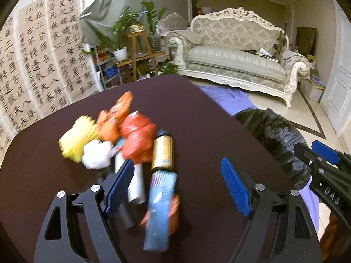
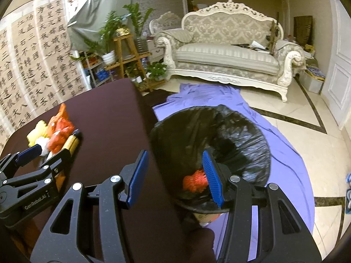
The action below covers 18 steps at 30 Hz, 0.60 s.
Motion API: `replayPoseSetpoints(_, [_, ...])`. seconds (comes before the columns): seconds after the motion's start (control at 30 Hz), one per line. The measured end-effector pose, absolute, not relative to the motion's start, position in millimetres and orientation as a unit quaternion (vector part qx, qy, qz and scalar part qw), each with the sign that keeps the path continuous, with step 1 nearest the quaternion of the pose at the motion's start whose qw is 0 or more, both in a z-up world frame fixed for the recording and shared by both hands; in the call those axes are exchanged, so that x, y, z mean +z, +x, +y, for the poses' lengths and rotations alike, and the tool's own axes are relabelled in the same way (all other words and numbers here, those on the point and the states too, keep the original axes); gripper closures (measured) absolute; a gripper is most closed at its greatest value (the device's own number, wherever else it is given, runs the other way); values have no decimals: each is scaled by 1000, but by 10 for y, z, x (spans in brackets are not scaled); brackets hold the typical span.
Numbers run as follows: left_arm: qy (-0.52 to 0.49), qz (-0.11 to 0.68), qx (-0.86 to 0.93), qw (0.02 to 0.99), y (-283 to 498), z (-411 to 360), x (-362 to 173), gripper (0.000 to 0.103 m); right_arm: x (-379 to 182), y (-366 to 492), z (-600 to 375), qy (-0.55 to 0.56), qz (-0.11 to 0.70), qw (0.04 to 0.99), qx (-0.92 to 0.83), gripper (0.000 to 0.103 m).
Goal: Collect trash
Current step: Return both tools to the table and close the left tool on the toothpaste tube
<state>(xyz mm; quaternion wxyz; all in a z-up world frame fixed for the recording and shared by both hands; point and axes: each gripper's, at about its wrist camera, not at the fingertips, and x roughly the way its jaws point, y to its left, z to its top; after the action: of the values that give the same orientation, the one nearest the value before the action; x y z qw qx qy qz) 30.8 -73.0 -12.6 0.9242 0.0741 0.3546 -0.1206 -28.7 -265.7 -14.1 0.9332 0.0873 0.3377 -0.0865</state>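
Standing wide and empty, both grippers hover over a dark table facing a sofa.

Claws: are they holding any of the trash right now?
No. The left claw is open over the trash pile, and the right claw is open above the bin bag, both empty.

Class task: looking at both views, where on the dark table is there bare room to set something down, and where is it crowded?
Free: the dark table between the gold can and the black trash bag, plus the strip behind the pile toward the far edge. Crowded: the left side, where the yellow, white and red wrappers and blue packet bunch together.
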Motion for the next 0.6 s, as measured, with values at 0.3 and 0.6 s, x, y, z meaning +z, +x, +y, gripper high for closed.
replayPoseSetpoints(0.3, [61, 371, -93, 922, 101, -250, -211, 28, -147, -270, -2301, 72, 346, 934, -45, 53])
replayPoseSetpoints(0.6, [56, 380, -109, 917, 96, -239, -276, 38, -150, -269, -2131, 64, 350, 934, -34, 53])
